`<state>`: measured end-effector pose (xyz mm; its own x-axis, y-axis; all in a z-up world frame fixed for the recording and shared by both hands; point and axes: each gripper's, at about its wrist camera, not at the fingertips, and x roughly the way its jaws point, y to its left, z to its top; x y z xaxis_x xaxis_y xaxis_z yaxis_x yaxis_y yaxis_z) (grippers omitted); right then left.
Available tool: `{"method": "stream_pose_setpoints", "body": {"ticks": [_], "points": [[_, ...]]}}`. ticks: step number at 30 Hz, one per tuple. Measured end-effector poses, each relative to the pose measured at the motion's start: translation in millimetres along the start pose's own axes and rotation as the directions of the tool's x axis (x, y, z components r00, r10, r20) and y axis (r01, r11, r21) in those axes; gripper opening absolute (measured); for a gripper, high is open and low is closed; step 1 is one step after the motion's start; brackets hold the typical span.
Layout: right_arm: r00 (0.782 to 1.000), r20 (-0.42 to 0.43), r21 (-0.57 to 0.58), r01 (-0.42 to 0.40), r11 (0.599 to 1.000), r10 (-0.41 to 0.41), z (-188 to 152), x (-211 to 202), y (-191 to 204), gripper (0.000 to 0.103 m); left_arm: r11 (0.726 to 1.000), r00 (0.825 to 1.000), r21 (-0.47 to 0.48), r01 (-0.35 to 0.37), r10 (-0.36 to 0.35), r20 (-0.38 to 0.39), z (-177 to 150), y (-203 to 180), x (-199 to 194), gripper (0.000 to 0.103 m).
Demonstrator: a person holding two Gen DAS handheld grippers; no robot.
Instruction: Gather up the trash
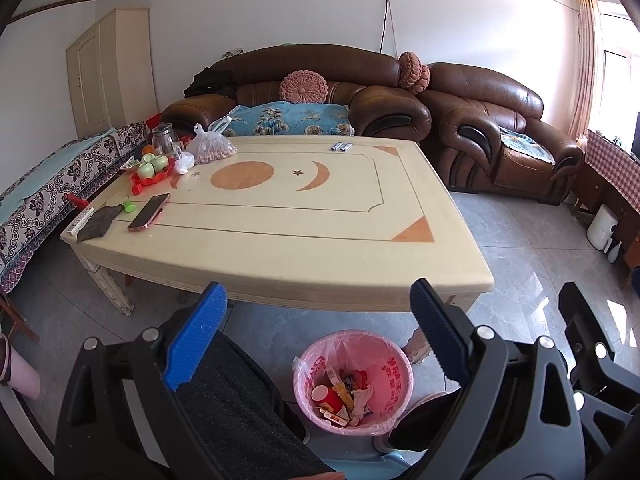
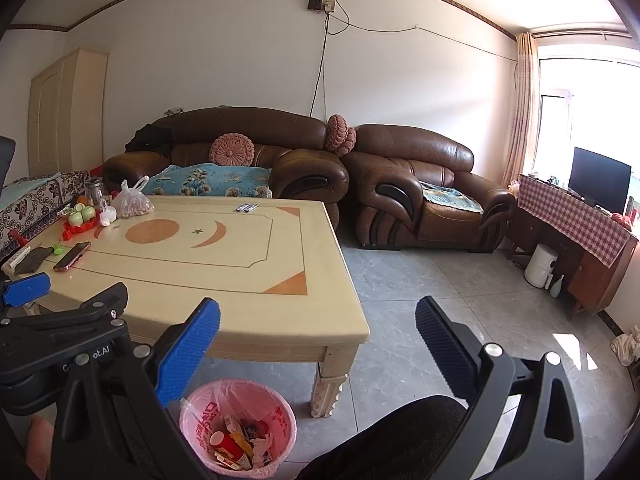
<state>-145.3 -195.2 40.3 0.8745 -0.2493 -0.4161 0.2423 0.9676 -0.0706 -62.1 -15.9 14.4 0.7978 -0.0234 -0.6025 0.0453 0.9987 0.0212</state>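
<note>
A bin lined with a pink bag [image 1: 320,345] [image 2: 276,405] stands on the floor below the near edge of the cream table [image 1: 320,248] [image 2: 224,300]. In it lie a red paper cup [image 1: 326,397] [image 2: 228,444], wrappers and crumpled paper. My left gripper [image 1: 318,296] hangs open above the bin, nothing between its blue pads. My right gripper [image 2: 320,308] is also open and empty, to the right of the bin. Two small silver sachets [image 1: 342,146] [image 2: 247,208] lie at the table's far edge.
At the table's left end are a phone [image 1: 149,212], a dark cloth [image 1: 96,222], a red tray of green cups [image 1: 154,168], a bag of nuts [image 1: 210,148] and a glass jug [image 1: 164,138]. Brown sofas [image 1: 320,92] stand behind. The person's dark-trousered legs [image 1: 232,400] flank the bin.
</note>
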Motion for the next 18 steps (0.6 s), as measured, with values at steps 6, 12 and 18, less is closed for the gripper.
{"method": "stream_pose_setpoints", "body": {"ticks": [6,12,18], "points": [[1.000,0.004,0.000,-0.007,1.000,0.007,0.4,-2.9,1.4,0.096,1.000,1.000,0.002,-0.010,0.010,0.007,0.8,1.8,-4.4,0.091],[1.000,0.005,-0.002,-0.013,1.000,0.013,1.3,-2.5,2.0,0.096,1.000,1.000,-0.004,-0.011,0.011,0.004,2.1,2.2,-4.6,0.091],[1.000,0.006,-0.002,-0.014,1.000,0.014,1.3,-2.4,2.7,0.096,1.000,1.000,-0.008,-0.013,0.013,0.008,2.8,3.7,-4.1,0.091]]}}
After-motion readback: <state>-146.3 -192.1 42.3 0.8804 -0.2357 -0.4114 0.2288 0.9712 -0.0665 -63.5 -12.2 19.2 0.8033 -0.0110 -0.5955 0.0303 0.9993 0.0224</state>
